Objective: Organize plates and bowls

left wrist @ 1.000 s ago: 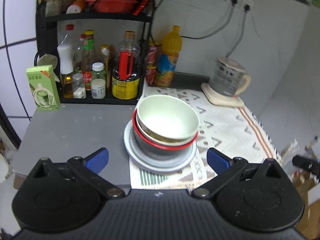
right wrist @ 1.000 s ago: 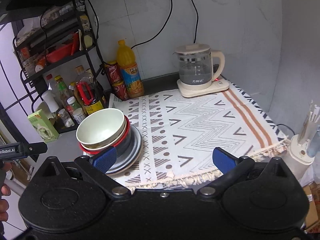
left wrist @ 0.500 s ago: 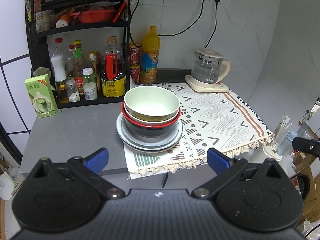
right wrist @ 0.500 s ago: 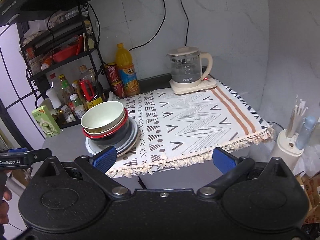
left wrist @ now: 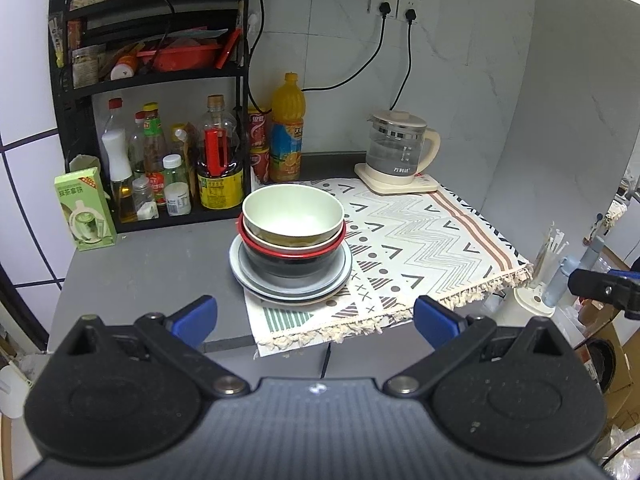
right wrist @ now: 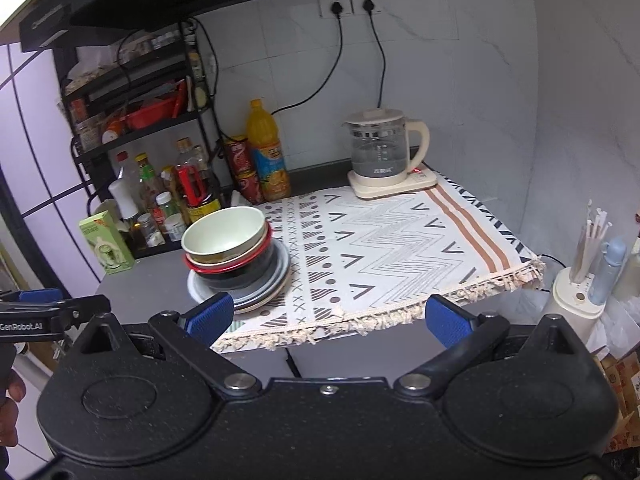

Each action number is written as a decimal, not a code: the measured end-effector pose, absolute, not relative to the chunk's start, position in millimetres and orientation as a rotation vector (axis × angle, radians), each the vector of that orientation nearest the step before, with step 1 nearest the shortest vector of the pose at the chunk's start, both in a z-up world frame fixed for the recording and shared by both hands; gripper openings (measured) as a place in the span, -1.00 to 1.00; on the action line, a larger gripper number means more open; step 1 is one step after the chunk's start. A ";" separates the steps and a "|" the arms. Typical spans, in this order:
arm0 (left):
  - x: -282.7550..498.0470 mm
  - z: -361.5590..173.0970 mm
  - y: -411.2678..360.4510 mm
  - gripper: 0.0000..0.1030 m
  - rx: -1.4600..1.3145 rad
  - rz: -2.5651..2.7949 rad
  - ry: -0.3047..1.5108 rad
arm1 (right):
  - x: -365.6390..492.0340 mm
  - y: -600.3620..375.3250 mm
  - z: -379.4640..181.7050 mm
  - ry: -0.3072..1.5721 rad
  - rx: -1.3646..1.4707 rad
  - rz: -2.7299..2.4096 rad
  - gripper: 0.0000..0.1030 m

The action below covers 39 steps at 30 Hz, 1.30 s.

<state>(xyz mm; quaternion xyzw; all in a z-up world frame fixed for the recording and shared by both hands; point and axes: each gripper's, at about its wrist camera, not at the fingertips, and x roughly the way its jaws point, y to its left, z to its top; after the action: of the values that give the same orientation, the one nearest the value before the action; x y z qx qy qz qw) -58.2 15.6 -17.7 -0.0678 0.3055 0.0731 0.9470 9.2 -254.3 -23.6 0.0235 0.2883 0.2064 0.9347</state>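
A stack of dishes stands at the left edge of the patterned cloth [left wrist: 420, 236]: a pale green bowl [left wrist: 293, 216] on top, a cream bowl, a red-rimmed black bowl [left wrist: 292, 260], and grey plates [left wrist: 290, 286] below. The stack also shows in the right wrist view [right wrist: 228, 248]. My left gripper [left wrist: 316, 320] is open and empty, held back from the counter's front edge, in front of the stack. My right gripper [right wrist: 328, 318] is open and empty, also off the front edge, with the stack ahead to its left.
A black rack [left wrist: 160, 128] with sauce bottles stands at the back left, a green carton [left wrist: 84, 210] beside it. An orange juice bottle [left wrist: 287, 132] and cans stand at the back. A glass kettle [left wrist: 396, 152] sits back right. A white holder with sticks [right wrist: 580, 292] stands off the counter's right.
Both grippers have pulled back and up from the counter, so the stack looks smaller and farther. The dishes have not moved. Both grippers stay open.
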 end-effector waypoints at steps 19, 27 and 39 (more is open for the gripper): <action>-77.3 -22.4 21.3 1.00 -0.129 0.144 0.610 | -17.4 -239.9 -24.1 0.564 0.012 0.410 1.00; -79.1 -23.9 19.9 1.00 -0.123 0.142 0.606 | -19.5 -239.2 -24.2 0.551 0.005 0.409 1.00; -78.0 -24.2 22.1 1.00 -0.137 0.146 0.602 | -19.9 -240.6 -25.5 0.557 0.003 0.392 1.00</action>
<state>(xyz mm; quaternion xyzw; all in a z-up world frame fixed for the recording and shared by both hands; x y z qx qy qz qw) -78.0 22.1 -24.2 -0.0672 0.2960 0.0717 0.9501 -19.9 -240.6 -25.5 0.0015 0.2731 0.1920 0.9426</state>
